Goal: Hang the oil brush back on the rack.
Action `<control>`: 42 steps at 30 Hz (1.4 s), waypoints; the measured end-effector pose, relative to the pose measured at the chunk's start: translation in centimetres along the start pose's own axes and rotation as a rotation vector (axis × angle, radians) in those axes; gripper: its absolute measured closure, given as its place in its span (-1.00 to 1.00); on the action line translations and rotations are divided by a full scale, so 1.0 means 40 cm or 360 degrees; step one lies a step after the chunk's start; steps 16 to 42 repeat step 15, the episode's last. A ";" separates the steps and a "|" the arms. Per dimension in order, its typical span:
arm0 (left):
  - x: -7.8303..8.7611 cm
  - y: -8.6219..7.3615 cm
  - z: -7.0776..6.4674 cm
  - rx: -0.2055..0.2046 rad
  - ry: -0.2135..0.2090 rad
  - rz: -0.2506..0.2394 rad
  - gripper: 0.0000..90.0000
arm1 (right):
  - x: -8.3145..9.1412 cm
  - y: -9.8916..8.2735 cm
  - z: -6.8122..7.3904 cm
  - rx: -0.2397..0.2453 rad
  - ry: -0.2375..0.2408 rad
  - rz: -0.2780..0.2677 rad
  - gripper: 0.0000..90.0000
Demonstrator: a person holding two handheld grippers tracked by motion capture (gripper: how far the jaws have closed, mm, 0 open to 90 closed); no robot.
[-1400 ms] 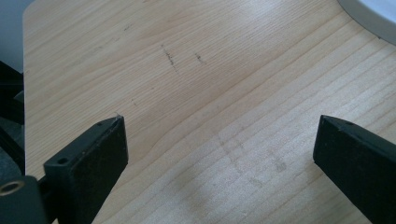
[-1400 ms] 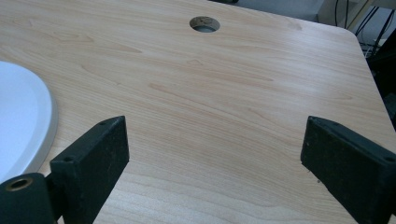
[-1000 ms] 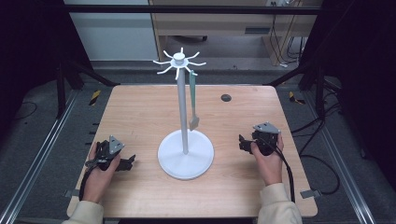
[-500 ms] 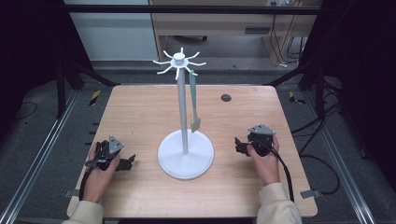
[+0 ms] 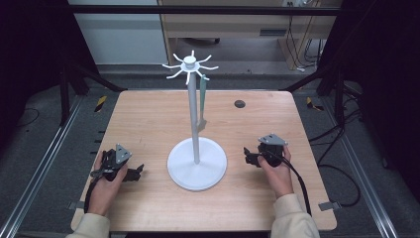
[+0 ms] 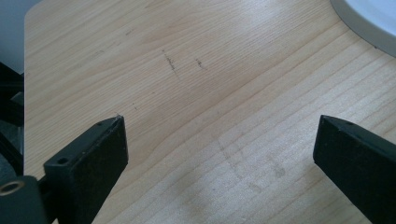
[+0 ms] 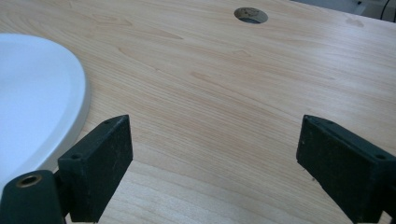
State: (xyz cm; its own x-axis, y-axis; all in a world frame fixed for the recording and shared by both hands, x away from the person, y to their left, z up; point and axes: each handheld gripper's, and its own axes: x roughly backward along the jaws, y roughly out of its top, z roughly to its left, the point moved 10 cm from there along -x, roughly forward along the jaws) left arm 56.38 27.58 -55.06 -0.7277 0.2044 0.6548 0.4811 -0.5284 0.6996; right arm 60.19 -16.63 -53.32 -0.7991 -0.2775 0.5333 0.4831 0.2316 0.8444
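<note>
1. My left gripper (image 5: 130, 171) rests low on the wooden table (image 5: 148, 124), near its front left corner, held in my left hand (image 5: 106, 181). Its two black jaws stand wide apart with only bare wood between them.
2. My right gripper (image 5: 250, 156) sits on the right side of the table in my right hand (image 5: 277, 171), jaws pointing toward the middle. They too are spread wide, clamped on nothing.
3. Between my two grippers stands a white stand (image 5: 196, 163) with a round flat base, a thin upright pole and a crown of short hooks (image 5: 190, 64) at the top.
4. In the left gripper view the base's rim (image 6: 369, 21) shows at the upper right corner, well apart from my fingertips (image 6: 100, 149).
5. In the right gripper view the base (image 7: 37, 102) lies just beside my left-hand jaw, outside the gap, not touching as far as I can tell.
6. A narrow green strip (image 5: 202, 104) hangs from one hook beside the pole, its lower end above the tabletop, away from both grippers.
7. A small round hole (image 7: 251, 15) in the table lies far ahead of my right jaws.
</note>
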 end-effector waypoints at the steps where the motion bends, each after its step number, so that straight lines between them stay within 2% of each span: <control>1: 0.000 0.000 0.000 0.0000 0.0000 -0.0001 -0.94 | -0.001 0.001 0.001 0.0004 0.0005 -0.0008 -0.75; 7: -0.001 0.001 -0.002 0.0003 -0.0002 -0.0005 -0.94 | -0.003 0.006 0.018 0.0005 0.0052 -0.0053 -0.75; 13: 0.000 0.002 -0.003 0.0008 -0.0007 -0.0010 -0.94 | -0.005 0.005 0.027 0.0002 0.0078 -0.0057 -0.74; 42: -0.001 0.001 -0.001 0.0003 -0.0005 -0.0007 -0.94 | -0.005 0.006 0.027 0.0008 0.0082 -0.0056 -0.74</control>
